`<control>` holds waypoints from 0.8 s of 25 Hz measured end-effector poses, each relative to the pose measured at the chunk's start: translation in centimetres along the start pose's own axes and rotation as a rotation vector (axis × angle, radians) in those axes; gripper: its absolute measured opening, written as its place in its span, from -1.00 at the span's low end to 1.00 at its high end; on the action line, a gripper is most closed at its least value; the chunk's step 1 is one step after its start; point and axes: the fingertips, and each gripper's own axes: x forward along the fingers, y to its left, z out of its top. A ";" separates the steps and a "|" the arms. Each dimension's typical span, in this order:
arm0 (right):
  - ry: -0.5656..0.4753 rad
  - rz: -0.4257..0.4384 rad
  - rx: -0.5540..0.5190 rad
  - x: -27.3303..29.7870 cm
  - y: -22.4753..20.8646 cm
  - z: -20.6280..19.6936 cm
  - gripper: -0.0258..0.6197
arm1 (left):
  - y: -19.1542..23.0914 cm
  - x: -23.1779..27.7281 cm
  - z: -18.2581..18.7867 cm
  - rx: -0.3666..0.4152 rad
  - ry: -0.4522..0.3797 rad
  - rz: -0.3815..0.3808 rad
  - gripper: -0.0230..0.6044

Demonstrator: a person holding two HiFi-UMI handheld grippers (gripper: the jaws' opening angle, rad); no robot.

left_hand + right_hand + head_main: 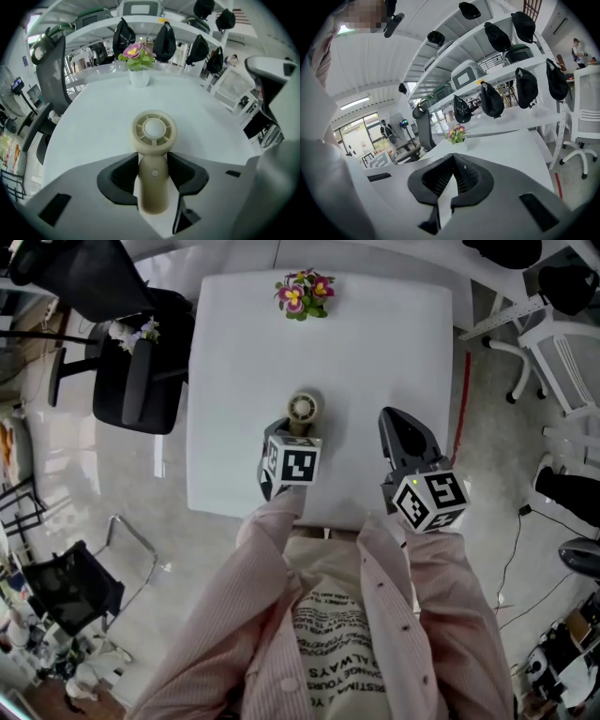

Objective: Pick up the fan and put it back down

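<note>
Jaws of the left gripper (152, 159) are narrowed onto the handle of a cream handheld fan (153, 131). The pads touch both sides of the handle just below the round head, at the centre of the left gripper view. The fan appears to lie on the white bench (93, 122), so only the grasp looks made. Lifting it and setting it back down remain. The right gripper (453, 154) holds nothing, its jaws together at the tips. Potted flowers (139, 70) stand at the bench's far edge, upper centre.

Overhead view, left view: shared fan (303, 410)
</note>
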 end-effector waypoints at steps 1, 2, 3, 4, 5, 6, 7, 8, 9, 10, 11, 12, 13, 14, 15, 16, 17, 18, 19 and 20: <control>-0.001 -0.002 0.001 0.0 0.0 0.0 -0.92 | 0.0 0.0 0.1 0.013 -0.002 0.003 -0.33; -0.001 -0.005 0.002 -0.1 -0.1 0.0 -0.92 | -0.1 -0.1 0.1 0.024 -0.002 0.005 -0.33; -0.002 -0.008 0.003 -0.1 -0.1 0.0 -0.92 | -0.2 -0.1 0.2 0.033 -0.002 0.005 -0.33; -0.002 -0.010 0.004 -0.1 -0.2 0.0 -0.92 | -0.2 -0.1 0.2 0.038 -0.004 0.005 -0.33; -0.002 -0.012 0.005 -0.2 -0.2 0.0 -0.92 | -0.2 -0.1 0.2 0.040 -0.006 0.004 -0.33; -0.002 -0.014 0.006 -0.2 -0.3 0.0 -0.92 | -0.2 -0.1 0.1 0.040 -0.008 0.002 -0.33; -0.001 -0.016 0.007 -0.3 -0.3 -0.1 -0.92 | -0.2 -0.1 0.1 0.039 -0.009 -0.001 -0.33; -0.001 -0.018 0.008 -0.4 -0.4 -0.2 -0.92 | -0.3 -0.1 0.1 0.036 -0.012 -0.006 -0.33; -0.001 -0.021 0.010 -0.5 -0.5 -0.3 -0.92 | -0.4 -0.2 0.1 0.033 -0.016 -0.011 -0.33; -0.001 -0.024 0.011 -0.6 -0.6 -0.3 -0.92 | -0.4 -0.2 0.1 0.030 -0.022 -0.017 -0.33; -0.002 -0.026 0.012 -0.7 -0.6 -0.3 -0.92 | -0.4 -0.3 0.2 0.028 -0.030 -0.022 -0.33; -0.003 -0.029 0.012 -0.8 -0.7 -0.3 -0.92 | -0.5 -0.4 0.3 0.025 -0.042 -0.029 -0.33; -0.004 -0.030 0.011 -0.9 -0.7 -0.2 -0.92 | -0.5 -0.5 0.5 0.020 -0.055 -0.035 -0.33; -0.006 -0.032 0.010 -1.0 -0.7 -0.2 -0.92 | -0.6 -0.7 0.7 0.015 -0.069 -0.041 -0.33; -0.008 -0.034 0.010 -1.1 -0.8 -0.1 -0.92 | -0.6 -0.8 1.0 0.009 -0.083 -0.045 -0.33; -0.010 -0.035 0.009 -1.2 -0.8 -0.1 -0.92 | -0.7 -1.1 1.2 0.004 -0.098 -0.050 -0.33; -0.013 -0.036 0.009 -1.3 -0.8 0.0 -0.92 | -0.8 -1.4 1.5 0.001 -0.114 -0.055 -0.33; -0.016 -0.037 0.008 -1.5 -0.8 0.1 -0.92 | -0.8 -1.7 1.7 -0.002 -0.131 -0.061 -0.33; -0.020 -0.038 0.005 -1.6 -0.8 0.2 -0.92 | -0.9 -2.1 2.0 -0.004 -0.150 -0.067 -0.33; -0.024 -0.039 0.002 -1.7 -0.7 0.4 -0.92 | -1.0 -2.6 2.3 -0.007 -0.170 -0.074 -0.33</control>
